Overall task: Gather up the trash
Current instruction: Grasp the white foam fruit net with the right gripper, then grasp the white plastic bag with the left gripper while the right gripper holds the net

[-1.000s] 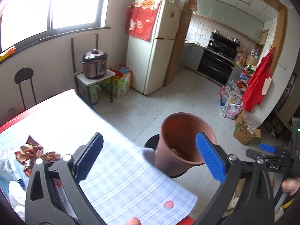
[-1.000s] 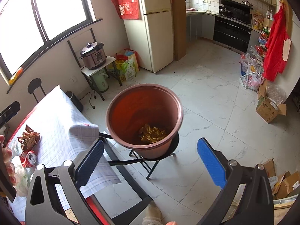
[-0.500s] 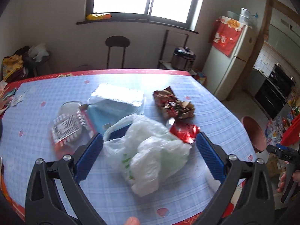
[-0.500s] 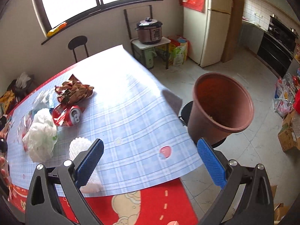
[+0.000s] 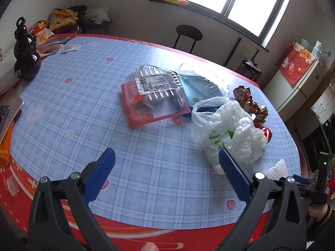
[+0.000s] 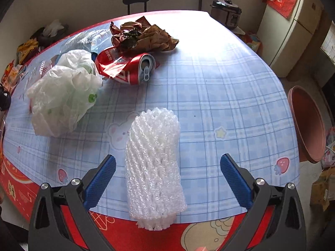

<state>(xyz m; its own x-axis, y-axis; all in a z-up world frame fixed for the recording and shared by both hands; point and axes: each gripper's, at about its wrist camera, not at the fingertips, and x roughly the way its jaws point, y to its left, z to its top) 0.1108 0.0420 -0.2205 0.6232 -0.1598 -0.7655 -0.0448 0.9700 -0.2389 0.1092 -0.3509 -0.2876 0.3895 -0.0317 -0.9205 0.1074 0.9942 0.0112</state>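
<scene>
Trash lies on a blue checked table [image 5: 83,113]: a clear plastic food box [image 5: 155,94] with a red base, a crumpled white plastic bag [image 5: 230,129] [image 6: 62,92], a crushed red can [image 6: 127,67], brown wrappers [image 6: 144,35] and a white foam fruit net [image 6: 155,167]. My left gripper [image 5: 166,163] hovers open over the near table, its right finger just in front of the bag. My right gripper [image 6: 167,171] is open with the foam net lying between its fingers, untouched. A terracotta pot [image 6: 307,123] stands beyond the table's right edge.
A black gourd-shaped bottle [image 5: 26,56] stands at the table's far left with packets around it. A black stool [image 5: 188,35] sits behind the table under the window. A rice cooker [image 6: 227,13] and fridge [image 6: 293,27] stand to the right.
Both grippers have swung from the terracotta pot back over the table. The left now faces the food box and bag; the right has come down around the foam net.
</scene>
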